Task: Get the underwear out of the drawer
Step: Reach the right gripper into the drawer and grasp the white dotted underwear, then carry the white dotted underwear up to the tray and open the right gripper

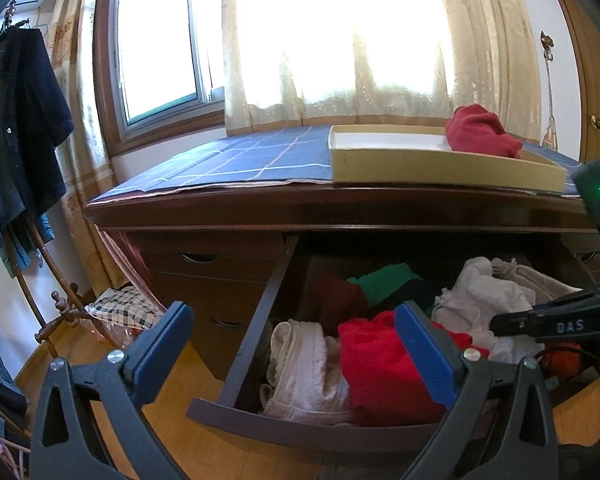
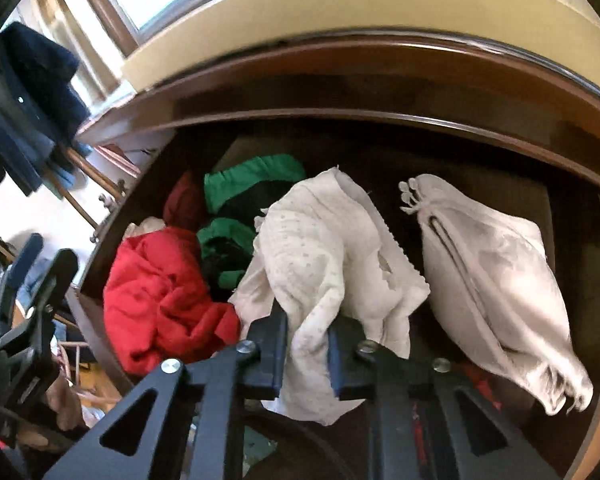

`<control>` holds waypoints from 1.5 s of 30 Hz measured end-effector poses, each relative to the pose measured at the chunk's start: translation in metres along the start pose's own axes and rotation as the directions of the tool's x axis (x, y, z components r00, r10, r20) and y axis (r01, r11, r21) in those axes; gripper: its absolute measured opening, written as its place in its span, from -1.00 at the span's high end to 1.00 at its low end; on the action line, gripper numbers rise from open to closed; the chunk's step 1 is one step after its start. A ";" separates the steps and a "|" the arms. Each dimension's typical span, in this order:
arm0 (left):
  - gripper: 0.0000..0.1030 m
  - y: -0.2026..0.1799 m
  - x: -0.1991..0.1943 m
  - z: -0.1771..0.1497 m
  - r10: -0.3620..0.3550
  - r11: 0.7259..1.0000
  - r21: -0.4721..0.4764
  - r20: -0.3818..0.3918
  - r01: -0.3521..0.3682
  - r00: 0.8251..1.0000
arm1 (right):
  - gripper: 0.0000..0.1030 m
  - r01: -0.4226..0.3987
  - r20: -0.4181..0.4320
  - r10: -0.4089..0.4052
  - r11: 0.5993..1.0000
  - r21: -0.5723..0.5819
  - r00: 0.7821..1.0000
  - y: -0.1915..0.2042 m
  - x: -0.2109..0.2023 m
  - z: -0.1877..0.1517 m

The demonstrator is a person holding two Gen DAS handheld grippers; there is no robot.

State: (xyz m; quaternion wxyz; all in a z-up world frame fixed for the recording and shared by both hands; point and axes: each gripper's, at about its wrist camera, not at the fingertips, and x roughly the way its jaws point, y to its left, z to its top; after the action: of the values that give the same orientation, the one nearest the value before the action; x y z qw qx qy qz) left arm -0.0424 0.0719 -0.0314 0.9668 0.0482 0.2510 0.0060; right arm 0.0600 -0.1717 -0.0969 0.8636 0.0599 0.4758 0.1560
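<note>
The dresser's drawer (image 1: 260, 420) stands pulled out and full of crumpled clothes. My right gripper (image 2: 308, 336) is shut on white dotted underwear (image 2: 320, 264), the cloth bunched between its black pads. Beside it lie a red garment (image 2: 160, 300), a green and black one (image 2: 244, 196) and a white pouch (image 2: 496, 280). In the left wrist view my left gripper (image 1: 296, 320) hangs open in front of the drawer, with nothing between its blue pads, above white underwear (image 1: 304, 368) and the red garment (image 1: 380, 364). My right gripper (image 1: 500, 322) reaches into the white pile (image 1: 480, 296).
On the dresser top lie a blue checked cloth (image 1: 236, 160) and a shallow cream tray (image 1: 440, 164) holding a red garment (image 1: 480, 132). A coat rack with dark clothes (image 1: 16, 128) stands at the left. Closed drawers (image 1: 204, 264) sit left of the open one.
</note>
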 end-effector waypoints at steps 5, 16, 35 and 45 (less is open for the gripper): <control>-0.99 0.000 -0.001 0.001 -0.005 1.000 -0.003 0.002 0.005 1.000 | 0.68 -0.087 0.127 0.079 0.994 0.063 0.989 -0.005 -0.036 -0.011; -0.99 -0.004 -0.004 0.000 -0.030 1.000 -0.002 0.011 0.030 0.999 | 0.69 -0.177 0.388 0.144 0.983 0.049 0.910 -0.001 -0.132 -0.002; -0.99 -0.005 -0.004 0.000 -0.045 0.999 0.005 0.015 0.045 0.999 | 0.69 -0.084 0.592 0.089 0.996 -0.035 0.801 0.017 -0.176 0.118; -0.99 -0.004 0.002 -0.002 -0.040 0.999 0.000 0.000 0.040 0.999 | 0.69 -0.045 0.452 0.001 0.995 0.088 0.892 -0.012 -0.084 0.148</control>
State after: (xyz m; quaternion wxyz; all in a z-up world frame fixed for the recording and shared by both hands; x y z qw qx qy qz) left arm -0.0411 0.0682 -0.0344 0.9667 0.0432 0.2517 -0.0133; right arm 0.1452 -0.2041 0.0469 0.9446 0.1416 0.2684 0.1250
